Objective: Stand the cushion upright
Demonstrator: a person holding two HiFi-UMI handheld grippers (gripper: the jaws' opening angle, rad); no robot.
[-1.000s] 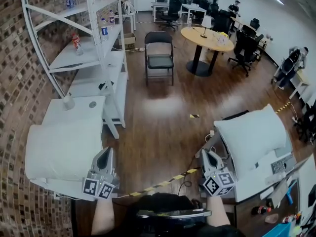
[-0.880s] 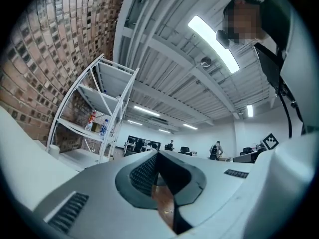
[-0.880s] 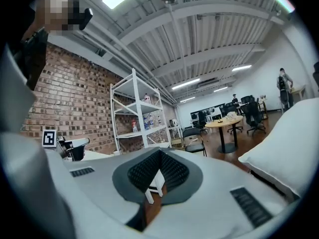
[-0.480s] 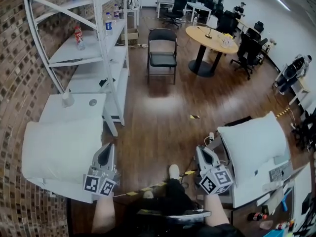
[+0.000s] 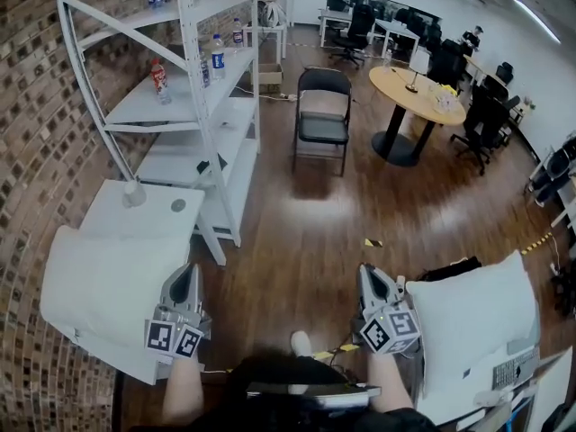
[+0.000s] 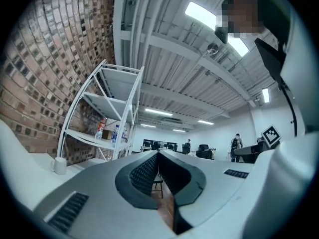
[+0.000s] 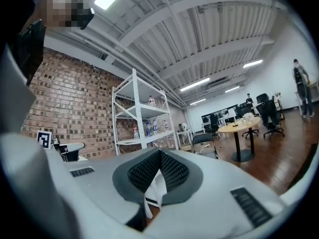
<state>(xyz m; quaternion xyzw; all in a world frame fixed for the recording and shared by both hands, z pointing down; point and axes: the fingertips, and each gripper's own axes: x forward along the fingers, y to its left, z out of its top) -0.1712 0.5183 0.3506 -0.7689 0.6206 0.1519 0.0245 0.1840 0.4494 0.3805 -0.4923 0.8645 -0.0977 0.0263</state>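
A white cushion (image 5: 103, 291) lies flat on a low white table (image 5: 117, 219) at the left of the head view. A second white cushion (image 5: 472, 318) rests on a desk at the lower right. My left gripper (image 5: 188, 274) hovers beside the left cushion's right edge, apart from it, jaws shut and empty. My right gripper (image 5: 367, 274) is just left of the right cushion, also shut with nothing in it. In the left gripper view the left gripper (image 6: 158, 154) points slightly upward into the room. The right gripper (image 7: 159, 152), in its own view, points level toward the shelf rack.
A white shelf rack (image 5: 193, 88) with bottles stands behind the low table, which carries a cup (image 5: 134, 193). A folding chair (image 5: 322, 120) and a round table (image 5: 417, 93) stand farther out on the wood floor. Striped tape (image 5: 346, 345) and the person's shoe (image 5: 301, 342) are below.
The whole scene has slid right in the head view as the person stepped. Both grippers travelled along, still shut. A shoe has come into view.
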